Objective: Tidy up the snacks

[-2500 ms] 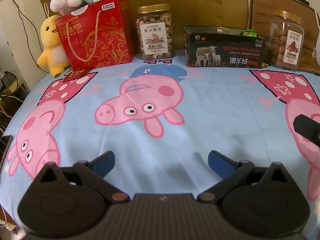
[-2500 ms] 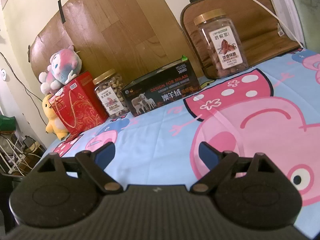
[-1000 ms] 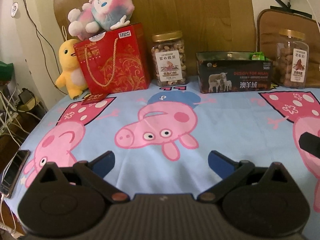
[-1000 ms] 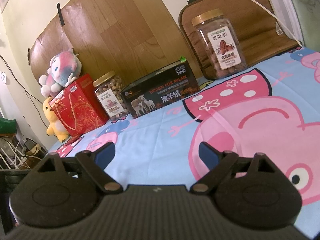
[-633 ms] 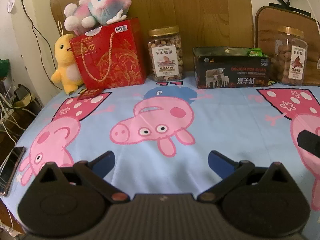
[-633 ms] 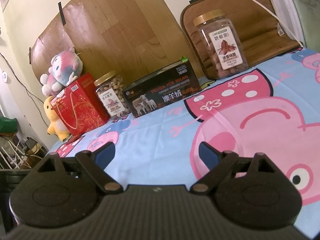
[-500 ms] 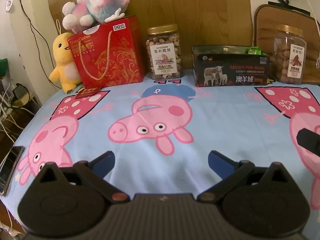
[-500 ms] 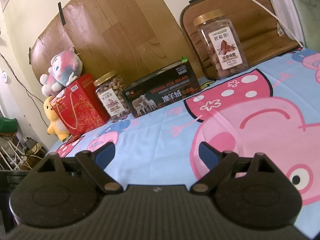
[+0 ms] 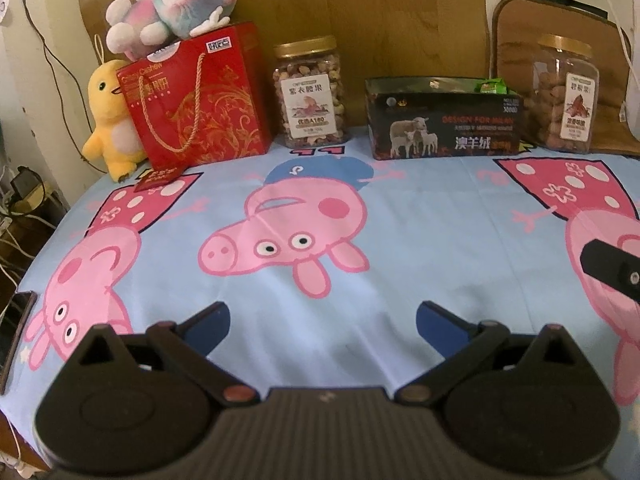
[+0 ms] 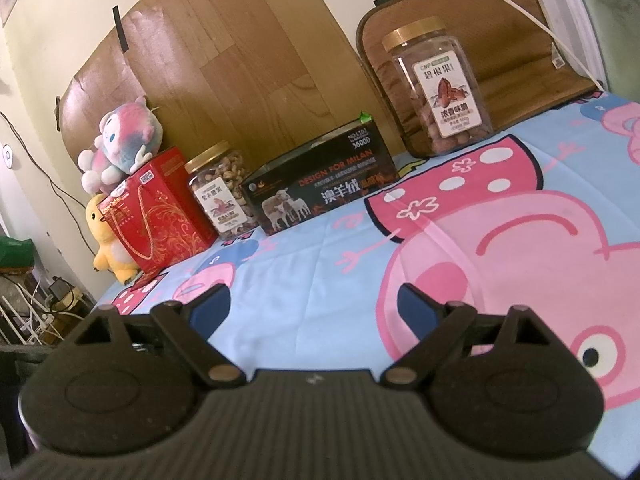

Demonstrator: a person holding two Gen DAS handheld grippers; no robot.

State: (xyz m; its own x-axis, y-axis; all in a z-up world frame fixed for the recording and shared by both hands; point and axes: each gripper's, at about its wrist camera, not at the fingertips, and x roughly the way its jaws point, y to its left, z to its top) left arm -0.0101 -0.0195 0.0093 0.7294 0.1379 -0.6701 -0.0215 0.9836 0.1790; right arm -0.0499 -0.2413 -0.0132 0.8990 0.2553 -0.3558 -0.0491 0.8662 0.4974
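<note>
Black box (image 9: 446,120) reads "DESIGN FOR MILAN"; nut jars flank it. Left gripper (image 9: 322,320), right gripper (image 10: 314,302) stay wide, empty; the left view has tilted upward.

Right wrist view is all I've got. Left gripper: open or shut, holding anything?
Observer: The left gripper has its jaws wide apart with nothing between them, over the blue cartoon cloth.
Operator: Anything by the table's left edge?
Observer: A dark flat thing, maybe a phone, lies at that edge. I can't tell whether it rests on the cloth.
Operator: Black box, what's in it?
Observer: The black box is open on top, and green packets show at its right end.
</note>
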